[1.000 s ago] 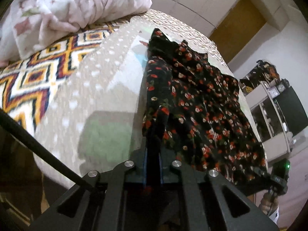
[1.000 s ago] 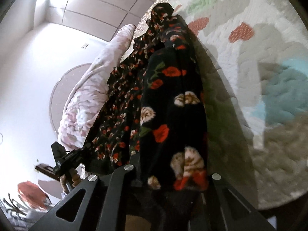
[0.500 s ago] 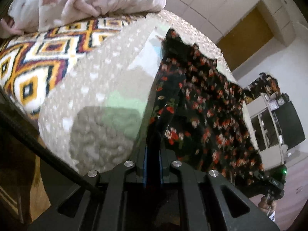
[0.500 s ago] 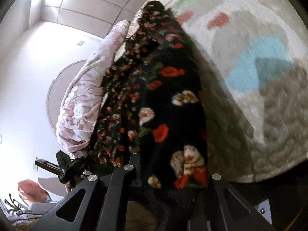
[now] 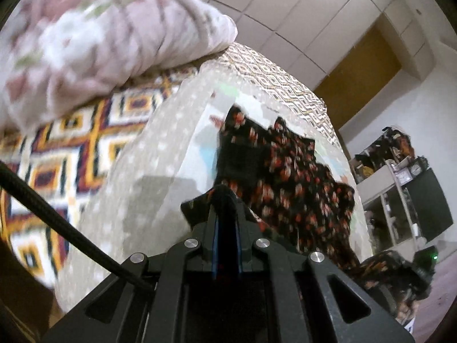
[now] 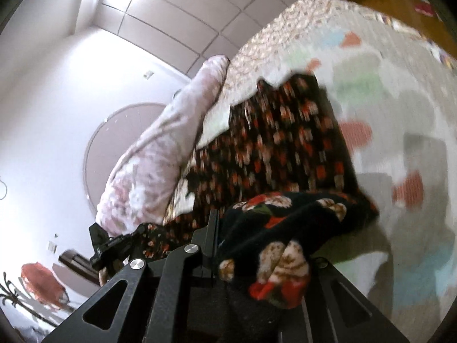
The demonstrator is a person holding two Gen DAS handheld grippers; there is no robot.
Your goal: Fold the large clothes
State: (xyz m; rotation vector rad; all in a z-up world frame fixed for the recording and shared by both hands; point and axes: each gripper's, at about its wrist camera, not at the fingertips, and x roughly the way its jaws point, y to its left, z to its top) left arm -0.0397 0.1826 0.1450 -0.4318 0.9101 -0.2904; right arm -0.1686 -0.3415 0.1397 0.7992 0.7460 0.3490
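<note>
A black garment with red and cream flowers [image 5: 288, 171] lies spread on a pale quilted bedspread [image 5: 160, 171]. My left gripper [image 5: 225, 200] is shut on one near corner of the garment, the cloth bunched over its tips. My right gripper [image 6: 228, 234] is shut on the other near corner, and a fold of the garment [image 6: 285, 223] drapes over its fingers and hides the right one. The rest of the garment [image 6: 280, 143] stretches away over the bedspread [image 6: 400, 143]. Each gripper shows small in the other's view, my right gripper [image 5: 422, 265] and my left gripper [image 6: 114, 245], both with cloth hanging from them.
A pink floral duvet [image 5: 100, 43] is heaped at the far left on a geometric patterned cover [image 5: 71, 148]; the same duvet [image 6: 160, 148] lies beyond the garment in the right wrist view. Shelves with clutter [image 5: 400, 177] stand to the right. A black cable [image 5: 57, 223] crosses the left wrist view.
Both grippers have risen and moved toward the far end of the bed, carrying the near edge of the garment over the rest. The visible flat part has shortened.
</note>
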